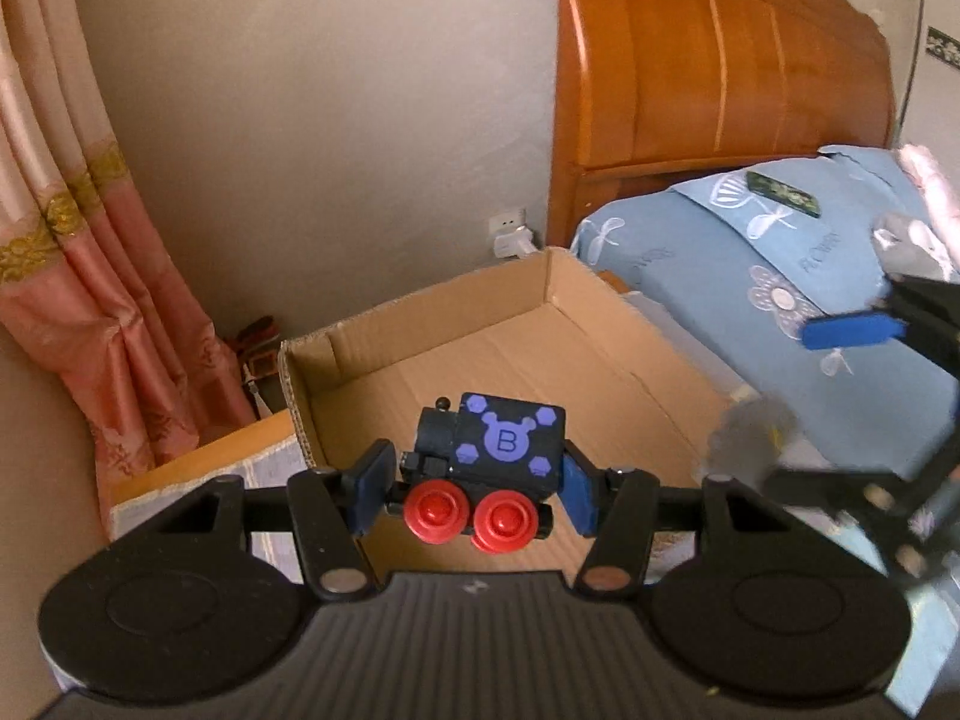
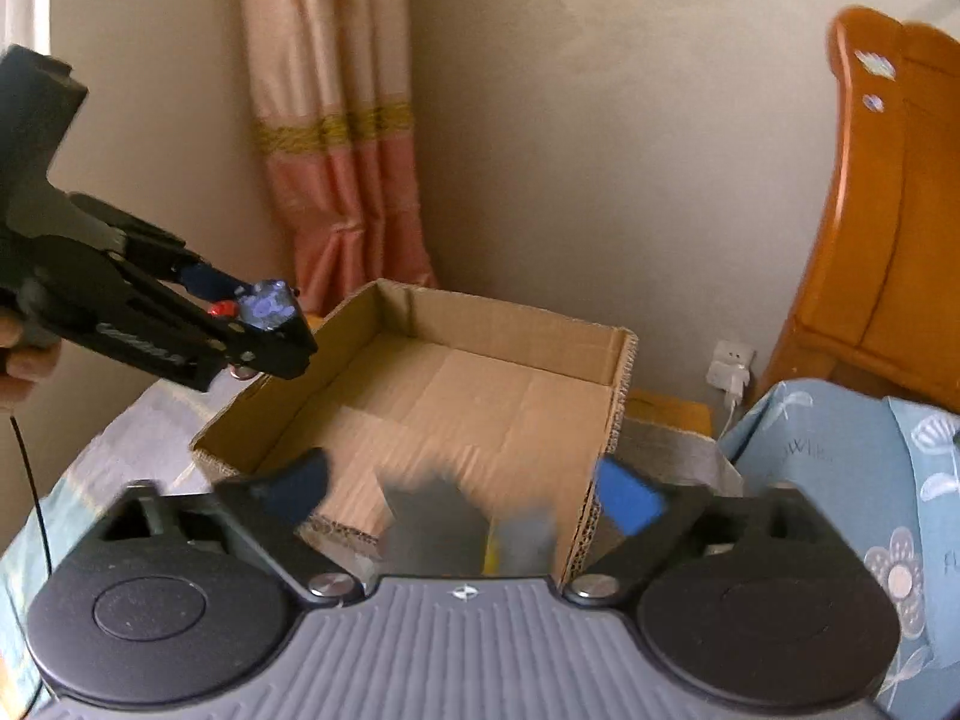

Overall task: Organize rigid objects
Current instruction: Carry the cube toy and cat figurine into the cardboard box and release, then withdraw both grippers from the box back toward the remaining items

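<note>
A black toy train [image 1: 498,450] with a purple "B" face and red wheels hangs over the open cardboard box [image 1: 420,306]. My left gripper [image 1: 474,474] is shut on the train's sides. The right wrist view shows the same train [image 2: 267,307] in that gripper, above the box's left wall [image 2: 288,396]. My right gripper [image 2: 465,495] stands wide open at the box's near rim. A blurred grey object with a yellow streak [image 2: 456,525] lies between its pads [image 2: 630,501] without touching either. The left wrist view shows it as a grey blur [image 1: 753,426].
The box stands on a cloth-covered wooden stand [image 1: 198,468] against the wall. A bed with blue bedding [image 1: 750,252] and a wooden headboard [image 1: 720,60] is to the right, a pink curtain [image 1: 78,240] to the left. A plugged wall socket [image 1: 510,234] is behind the box.
</note>
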A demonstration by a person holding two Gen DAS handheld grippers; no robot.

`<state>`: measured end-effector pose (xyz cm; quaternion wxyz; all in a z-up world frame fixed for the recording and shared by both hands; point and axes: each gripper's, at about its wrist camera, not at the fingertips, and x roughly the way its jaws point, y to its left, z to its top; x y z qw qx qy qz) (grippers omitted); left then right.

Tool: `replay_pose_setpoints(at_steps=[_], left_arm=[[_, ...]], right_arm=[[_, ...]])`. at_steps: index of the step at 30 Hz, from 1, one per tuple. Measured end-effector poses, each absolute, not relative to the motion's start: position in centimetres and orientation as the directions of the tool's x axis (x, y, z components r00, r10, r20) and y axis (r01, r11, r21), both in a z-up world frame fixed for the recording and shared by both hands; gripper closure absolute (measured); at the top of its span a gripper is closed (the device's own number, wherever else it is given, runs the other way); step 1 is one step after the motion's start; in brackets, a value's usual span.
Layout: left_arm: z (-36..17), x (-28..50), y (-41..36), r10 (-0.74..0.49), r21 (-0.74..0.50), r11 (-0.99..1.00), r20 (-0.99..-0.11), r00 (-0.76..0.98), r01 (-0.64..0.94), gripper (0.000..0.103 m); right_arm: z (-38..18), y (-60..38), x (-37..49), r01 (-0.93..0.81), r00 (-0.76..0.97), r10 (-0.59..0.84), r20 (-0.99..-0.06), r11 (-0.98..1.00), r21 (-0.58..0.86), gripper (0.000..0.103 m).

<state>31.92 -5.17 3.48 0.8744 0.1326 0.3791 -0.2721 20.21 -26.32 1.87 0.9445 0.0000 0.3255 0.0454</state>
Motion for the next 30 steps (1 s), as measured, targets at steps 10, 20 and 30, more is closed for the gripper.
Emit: replay_pose_setpoints(at_steps=[10, 20, 30], left_arm=[[1.9, 36.1, -6.3, -0.349, 0.005, 0.844, -0.755, 0.556, 0.537, 0.046], [2.6, 35.9, -5.6, -0.339, -0.006, 0.873, -0.726, 0.599, 0.487, 0.013], [5.3, 30.6, -4.4, -0.297, 0.096, 0.864, -0.695, 0.654, 0.494, 0.005]], right_arm=[[1.3, -25.8, 18.0, -0.110, 0.769, 0.102, -0.631, 0.994, 0.026, 0.000], [0.9, -23.8, 16.2, -0.143, 0.759, 0.113, -0.641, 0.990, 0.006, 0.000], [1.3, -22.6, 13.6, -0.142, 0.770, 0.110, -0.629, 0.990, -0.001, 0.000]])
